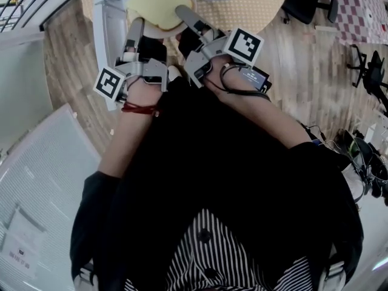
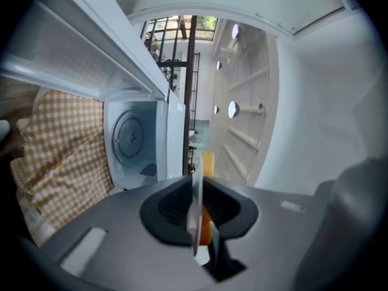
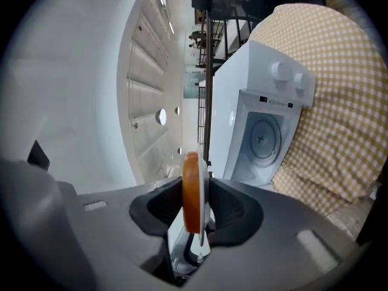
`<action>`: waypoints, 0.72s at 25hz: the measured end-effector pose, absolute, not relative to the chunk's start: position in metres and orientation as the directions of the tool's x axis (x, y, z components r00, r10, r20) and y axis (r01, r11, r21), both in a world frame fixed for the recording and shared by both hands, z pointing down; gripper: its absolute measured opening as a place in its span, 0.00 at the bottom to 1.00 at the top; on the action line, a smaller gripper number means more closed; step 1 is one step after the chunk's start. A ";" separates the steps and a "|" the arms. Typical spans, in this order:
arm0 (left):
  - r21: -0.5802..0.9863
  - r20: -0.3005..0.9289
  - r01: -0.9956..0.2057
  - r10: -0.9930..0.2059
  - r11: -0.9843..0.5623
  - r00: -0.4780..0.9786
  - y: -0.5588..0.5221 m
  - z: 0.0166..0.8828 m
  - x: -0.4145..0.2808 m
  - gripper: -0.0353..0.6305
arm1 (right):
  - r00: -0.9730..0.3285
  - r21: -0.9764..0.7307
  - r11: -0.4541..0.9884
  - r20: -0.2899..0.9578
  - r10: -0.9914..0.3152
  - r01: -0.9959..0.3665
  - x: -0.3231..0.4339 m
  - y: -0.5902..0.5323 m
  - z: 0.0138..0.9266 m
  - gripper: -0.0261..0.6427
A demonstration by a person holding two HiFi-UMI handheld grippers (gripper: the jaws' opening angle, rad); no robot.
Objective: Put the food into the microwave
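One food plate [image 1: 155,2], opposite rims clamped by left tongs [image 1: 136,25] and right tongs [image 1: 184,13]

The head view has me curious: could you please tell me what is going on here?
A person holds a gripper in each hand. The left gripper and the right gripper each have their fingers clamped on the rim of one white plate, which carries a flat yellow food. The microwave stands open on a checked cloth just ahead. The plate is not yet inside it.
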State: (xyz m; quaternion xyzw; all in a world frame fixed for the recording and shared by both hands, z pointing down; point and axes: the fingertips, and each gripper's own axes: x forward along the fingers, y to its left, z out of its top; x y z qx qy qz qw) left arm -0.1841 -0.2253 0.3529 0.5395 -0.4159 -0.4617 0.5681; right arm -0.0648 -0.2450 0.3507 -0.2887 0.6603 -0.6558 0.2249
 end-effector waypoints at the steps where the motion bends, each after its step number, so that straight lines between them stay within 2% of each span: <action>1: 0.997 -0.029 0.076 -0.975 -0.012 0.221 -0.224 0.354 -0.185 0.13 | -0.738 -0.996 -0.026 0.078 -0.671 -0.082 -0.066 -0.245 0.352 0.23; 18: 0.998 -0.031 0.052 -0.993 -0.025 0.118 -0.213 0.353 -0.181 0.13 | -0.810 -0.999 -0.034 0.041 -0.585 -0.026 -0.069 -0.251 0.358 0.23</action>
